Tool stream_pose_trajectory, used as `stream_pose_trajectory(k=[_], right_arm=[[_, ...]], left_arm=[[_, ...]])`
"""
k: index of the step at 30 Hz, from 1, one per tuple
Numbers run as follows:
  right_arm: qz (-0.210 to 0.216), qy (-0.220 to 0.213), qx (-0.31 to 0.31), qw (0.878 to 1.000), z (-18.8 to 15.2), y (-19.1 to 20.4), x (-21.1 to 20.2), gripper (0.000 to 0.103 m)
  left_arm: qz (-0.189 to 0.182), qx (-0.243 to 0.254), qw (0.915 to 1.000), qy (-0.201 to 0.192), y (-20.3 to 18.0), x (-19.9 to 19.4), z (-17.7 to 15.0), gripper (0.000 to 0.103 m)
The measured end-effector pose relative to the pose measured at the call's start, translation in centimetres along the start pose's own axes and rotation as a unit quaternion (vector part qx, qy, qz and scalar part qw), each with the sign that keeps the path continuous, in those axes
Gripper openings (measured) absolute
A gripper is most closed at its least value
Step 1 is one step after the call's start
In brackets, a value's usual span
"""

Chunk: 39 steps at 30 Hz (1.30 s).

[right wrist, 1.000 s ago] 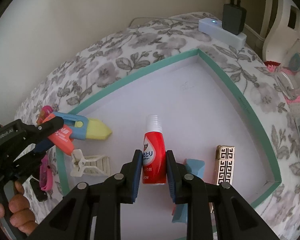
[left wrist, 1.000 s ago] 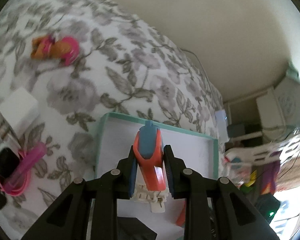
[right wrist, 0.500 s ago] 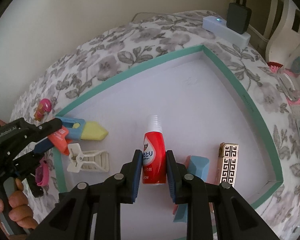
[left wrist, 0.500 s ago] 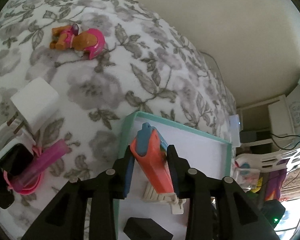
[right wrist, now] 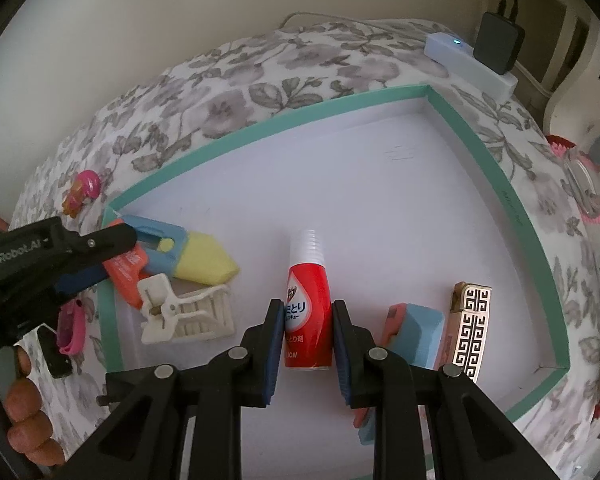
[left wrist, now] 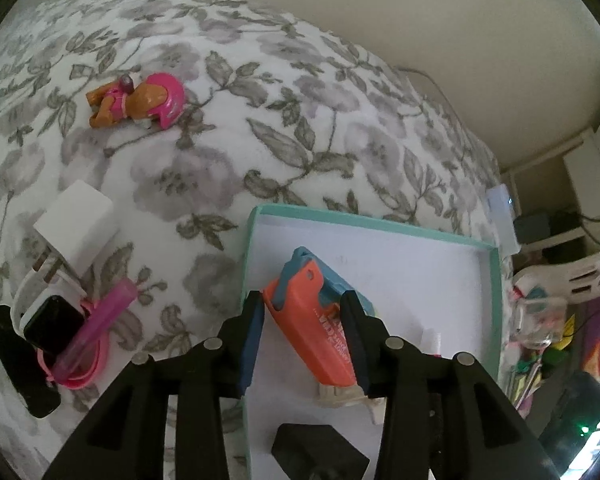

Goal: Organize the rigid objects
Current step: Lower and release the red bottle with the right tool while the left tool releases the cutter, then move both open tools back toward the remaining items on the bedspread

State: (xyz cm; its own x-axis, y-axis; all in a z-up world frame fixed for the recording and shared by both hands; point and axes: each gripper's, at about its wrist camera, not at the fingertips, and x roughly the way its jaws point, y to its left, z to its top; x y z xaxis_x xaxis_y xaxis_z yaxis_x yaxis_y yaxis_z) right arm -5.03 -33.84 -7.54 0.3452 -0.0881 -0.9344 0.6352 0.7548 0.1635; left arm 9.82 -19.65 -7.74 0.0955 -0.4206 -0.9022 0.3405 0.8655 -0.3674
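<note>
Orange-and-blue toy (left wrist: 314,322), yellow-tipped

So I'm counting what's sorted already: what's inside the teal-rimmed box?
Inside the teal-rimmed box: an orange-blue-yellow toy, a cream hair clip, a red bottle, a blue-orange piece and a gold patterned lighter. The box's near edge is hidden behind the right gripper.

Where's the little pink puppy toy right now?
The pink puppy toy lies on the flowery bedspread, upper left in the left wrist view, outside the teal box and beyond the white charger.
</note>
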Motion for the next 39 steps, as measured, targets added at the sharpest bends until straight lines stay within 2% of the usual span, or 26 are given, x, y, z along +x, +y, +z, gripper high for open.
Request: stream_pose_trajectory(k=[8,13,20,22,26,28,29,30,32,33,34,39], right_arm=[[0.001,0.002,-0.011,1.0,0.0,0.4,0.2,0.025],[0.003,0.001,-0.015,1.0,0.1,0.7,0.2,0.025],[-0.002,-0.008,-0.015,1.0,0.1,0.8,-0.3,0.028],[-0.005,-0.011,-0.014,1.0,0.1,0.7,-0.4,0.038],[-0.007,-0.018,-0.012,1.0,0.1,0.7,-0.7,0.046],[-0.012,-0.022,-0.013,1.0,0.1,0.8,-0.8,0.064],[-0.014,-0.024,-0.012,1.0,0.1,0.8,-0.9,0.068],[-0.016,-0.025,-0.011,0.999,0.1,0.8,-0.9,0.069],[-0.017,-0.024,-0.009,1.0,0.1,0.7,-0.9,0.069],[-0.016,-0.024,-0.006,1.0,0.1,0.7,-0.8,0.07],[-0.016,-0.024,-0.006,1.0,0.1,0.7,-0.8,0.072],[-0.023,-0.025,-0.007,0.999,-0.1,0.7,-0.8,0.078]], left_arm=[[0.053,0.053,0.9972,0.006,-1.6,0.4,-0.5,0.04],[0.06,0.057,0.9964,0.021,-1.8,0.4,-0.6,0.041],[0.08,0.075,0.9939,0.015,-2.4,-0.4,-0.6,0.043],[0.083,0.08,0.9933,0.01,-2.5,-0.9,-0.6,0.044],[0.097,0.083,0.9919,-0.002,-2.5,-1.7,-0.5,0.053],[0.099,0.08,0.9918,-0.006,-2.2,-2.0,-0.4,0.055],[0.101,0.077,0.9919,-0.008,-2.0,-2.1,-0.3,0.055],[0.102,0.076,0.9919,-0.009,-1.8,-2.2,-0.3,0.056],[0.11,0.072,0.9913,-0.015,-1.4,-2.5,-0.3,0.064],[0.115,0.07,0.9907,-0.018,-1.2,-2.6,-0.2,0.078],[0.119,0.069,0.9903,-0.021,-1.0,-2.7,-0.2,0.083],[0.139,0.061,0.988,-0.031,-0.1,-2.9,-0.2,0.084]])
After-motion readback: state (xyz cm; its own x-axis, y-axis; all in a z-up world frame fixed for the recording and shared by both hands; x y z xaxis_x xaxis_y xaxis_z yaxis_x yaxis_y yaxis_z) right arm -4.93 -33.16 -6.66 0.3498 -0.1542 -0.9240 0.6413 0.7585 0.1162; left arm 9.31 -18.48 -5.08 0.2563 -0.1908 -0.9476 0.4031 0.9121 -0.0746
